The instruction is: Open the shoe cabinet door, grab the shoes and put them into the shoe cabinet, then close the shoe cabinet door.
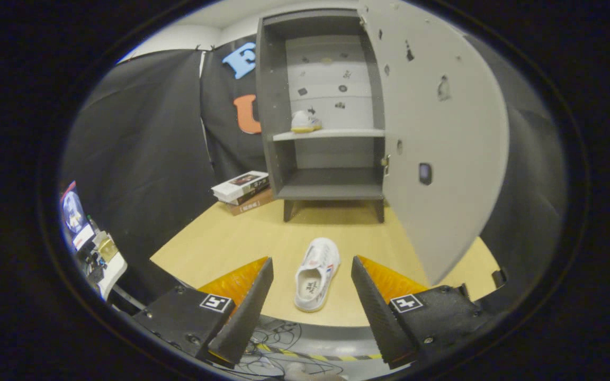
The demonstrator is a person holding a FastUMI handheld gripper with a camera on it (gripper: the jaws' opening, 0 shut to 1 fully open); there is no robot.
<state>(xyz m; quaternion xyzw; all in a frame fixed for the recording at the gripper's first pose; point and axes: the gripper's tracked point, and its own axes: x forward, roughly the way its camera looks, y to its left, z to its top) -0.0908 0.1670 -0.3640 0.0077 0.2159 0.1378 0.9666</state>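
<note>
A: How far along is it?

B: The grey two-shelf shoe cabinet (326,132) has its pale flat door (437,143) swung wide, and one small white shoe (305,121) already sits on the upper shelf

A: And the other?

B: A white low-top sneaker (316,273) lies on the light wooden table (220,243), between the fingers and slightly beyond their tips. The gripper (312,272) is spread wide, holding nothing

A: So what's left?

B: I'd say grasping it, shelving it, then closing the door
</note>
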